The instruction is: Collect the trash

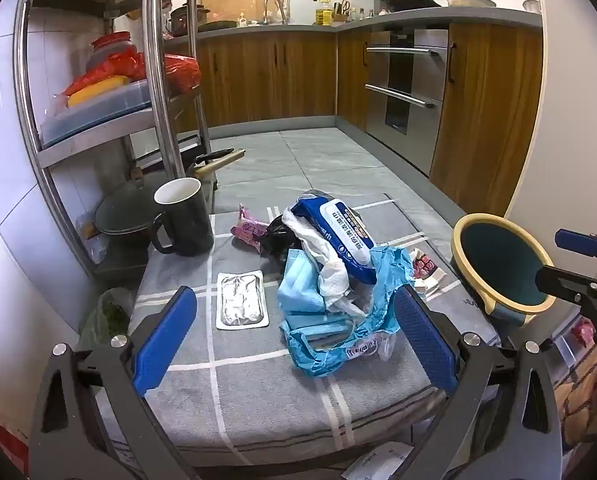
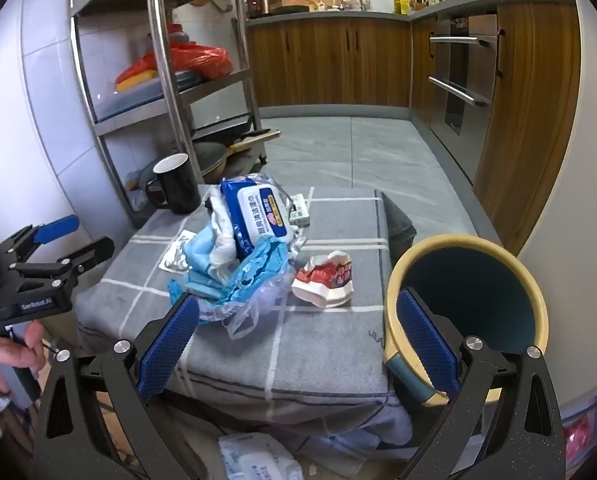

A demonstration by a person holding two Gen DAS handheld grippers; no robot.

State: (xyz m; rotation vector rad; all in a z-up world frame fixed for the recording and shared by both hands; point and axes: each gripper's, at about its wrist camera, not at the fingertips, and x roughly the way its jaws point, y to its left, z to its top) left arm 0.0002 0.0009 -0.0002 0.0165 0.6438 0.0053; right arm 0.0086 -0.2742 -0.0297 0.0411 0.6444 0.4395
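Wipes pack (image 1: 344,236) lies tilted atop trash, long axis running near-to-far.

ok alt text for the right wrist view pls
An open tool hovers over a grey checked cloth holding a trash pile: wet-wipes pack, blue masks and a crumpled red-and-white wrapper. A yellow-rimmed teal bin stands right, a black mug behind.

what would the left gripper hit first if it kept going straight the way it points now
Probably the crumpled light blue plastic bag at the near edge of the trash pile on the grey checked cloth. The left gripper points down at it, jaws open. The flat silver foil pack lies just left; depth is uncertain.
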